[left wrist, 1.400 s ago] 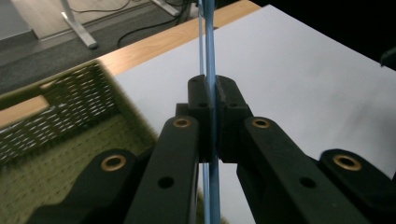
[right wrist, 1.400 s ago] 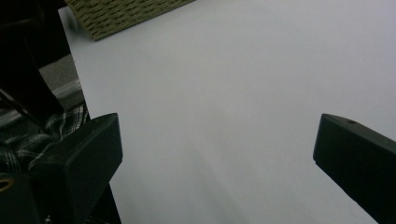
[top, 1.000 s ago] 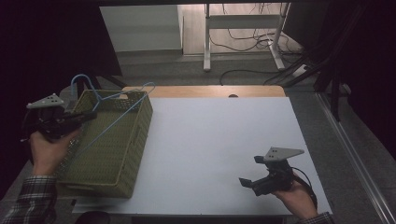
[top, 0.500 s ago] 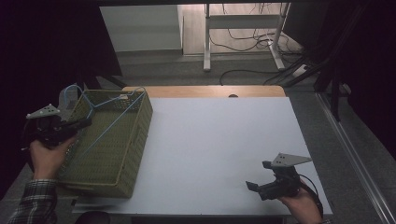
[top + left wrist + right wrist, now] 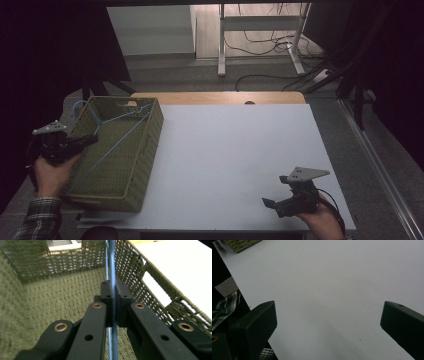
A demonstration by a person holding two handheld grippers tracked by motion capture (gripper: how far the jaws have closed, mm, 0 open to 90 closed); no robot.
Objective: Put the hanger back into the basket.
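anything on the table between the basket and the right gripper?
No. In the high view the white table is bare between the green woven basket and the right gripper. The right gripper view shows bare tabletop between its open jaws too.

Dim, dark-edged room; bright tabletop; blurred close-ups.

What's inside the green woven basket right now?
A blue wire hanger lies slanted inside the basket, clamped by the left gripper. The floor under the hand and the near wall is hidden.
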